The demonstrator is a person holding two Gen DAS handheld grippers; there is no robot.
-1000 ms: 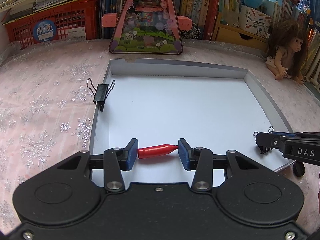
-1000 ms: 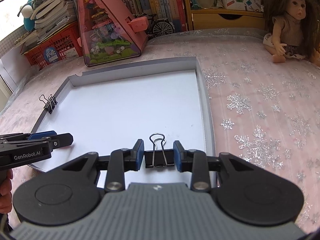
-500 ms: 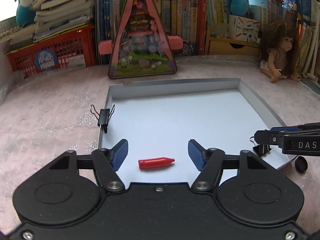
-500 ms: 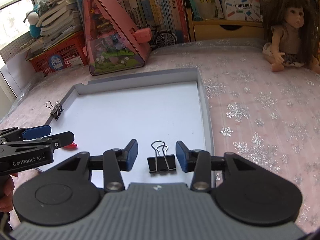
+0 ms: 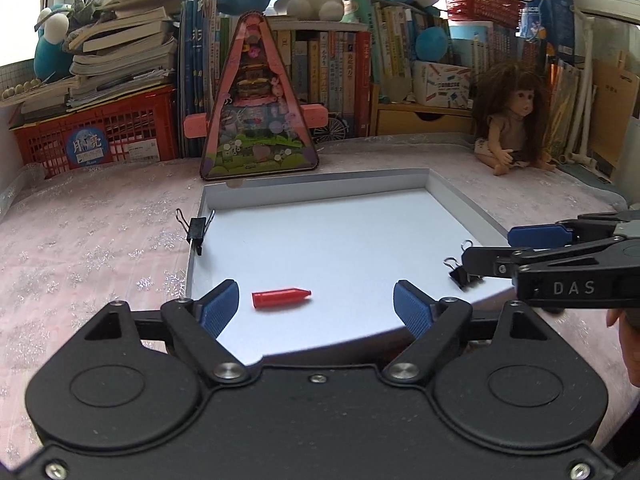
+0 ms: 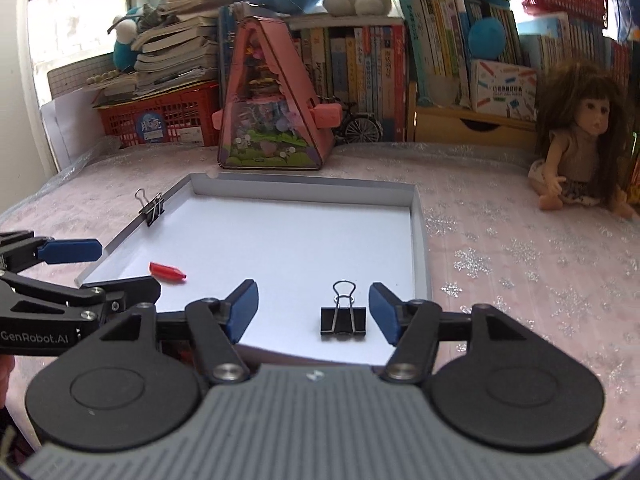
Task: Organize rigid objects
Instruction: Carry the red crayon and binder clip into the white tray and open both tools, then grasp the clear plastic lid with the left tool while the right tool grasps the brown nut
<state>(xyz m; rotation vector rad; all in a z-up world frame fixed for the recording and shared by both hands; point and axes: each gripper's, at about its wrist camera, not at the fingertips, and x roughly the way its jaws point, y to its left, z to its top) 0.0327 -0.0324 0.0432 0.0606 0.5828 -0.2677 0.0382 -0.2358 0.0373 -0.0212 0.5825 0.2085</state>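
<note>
A shallow white tray (image 5: 320, 184) lies on the pink cloth. A red pen cap (image 5: 280, 298) lies in its near left part, also seen in the right wrist view (image 6: 167, 272). A black binder clip (image 6: 343, 319) lies in the tray's near right part, partly hidden by the right gripper in the left wrist view (image 5: 460, 276). Another black binder clip (image 5: 196, 229) is clamped on the tray's left rim (image 6: 151, 210). My left gripper (image 5: 316, 308) is open just behind the cap. My right gripper (image 6: 313, 314) is open around the near clip without touching it.
A pink triangular toy case (image 5: 260, 120) stands behind the tray. A doll (image 5: 510, 128) sits at the back right. A red basket (image 5: 96, 140) with stacked books and a bookshelf (image 5: 332, 72) line the back. Pink snowflake cloth (image 5: 80, 260) surrounds the tray.
Both grippers opened and let go: the red cap and the binder clip now lie in the tray. Both grippers pulled back and rose, widening further.
</note>
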